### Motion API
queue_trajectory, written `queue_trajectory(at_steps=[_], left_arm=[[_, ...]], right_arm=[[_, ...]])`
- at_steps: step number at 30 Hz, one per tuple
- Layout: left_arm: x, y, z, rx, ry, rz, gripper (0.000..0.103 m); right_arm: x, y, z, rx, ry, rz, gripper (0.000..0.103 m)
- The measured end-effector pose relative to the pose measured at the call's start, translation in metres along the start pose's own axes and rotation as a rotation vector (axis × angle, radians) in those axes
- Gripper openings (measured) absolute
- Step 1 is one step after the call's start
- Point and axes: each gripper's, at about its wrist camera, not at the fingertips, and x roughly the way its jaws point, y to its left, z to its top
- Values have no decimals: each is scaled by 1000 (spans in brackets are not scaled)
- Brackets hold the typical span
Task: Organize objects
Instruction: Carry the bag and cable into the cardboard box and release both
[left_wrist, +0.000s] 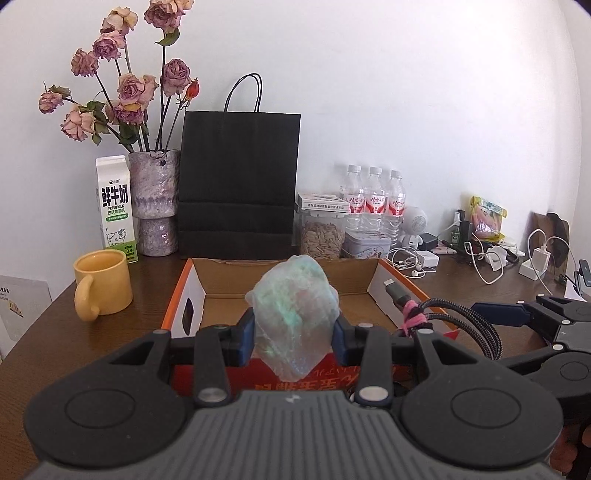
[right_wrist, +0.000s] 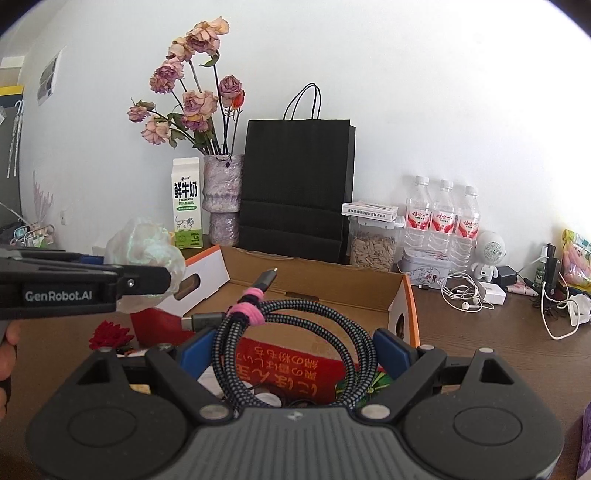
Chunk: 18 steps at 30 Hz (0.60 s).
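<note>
My left gripper (left_wrist: 293, 332) is shut on a crumpled translucent plastic bag (left_wrist: 295, 314), pale with green and pink tints, held above the near edge of an open cardboard box (left_wrist: 288, 266) with orange trim. My right gripper (right_wrist: 295, 343) is shut on a coiled braided cable (right_wrist: 295, 332) tied with a pink band (right_wrist: 247, 306); its blue pads press the coil on both sides. The cable hangs over the same box (right_wrist: 314, 280). In the right wrist view the left gripper (right_wrist: 140, 284) and its bag (right_wrist: 144, 247) show at the left. The right gripper (left_wrist: 517, 314) shows at the right in the left wrist view.
On the brown table (left_wrist: 461, 288) stand a yellow mug (left_wrist: 101, 284), a milk carton (left_wrist: 116, 210), a vase of dried roses (left_wrist: 155, 199), a black paper bag (left_wrist: 238, 184), a seed jar (left_wrist: 321, 232), three water bottles (left_wrist: 375, 199) and tangled chargers (left_wrist: 491, 258).
</note>
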Motion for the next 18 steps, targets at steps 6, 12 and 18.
queue_trajectory(at_steps=[6,12,18], left_arm=[[29,8,13,-18,3,21,41],[58,15,27,-48,0,51,41],[87,22,36,-45,31,69,41]], right_arm=[[33,-2,14,5,2,-3,90],[69,-9,29,8,13,-12,90],[101,-16,39,12,43,-25,90]])
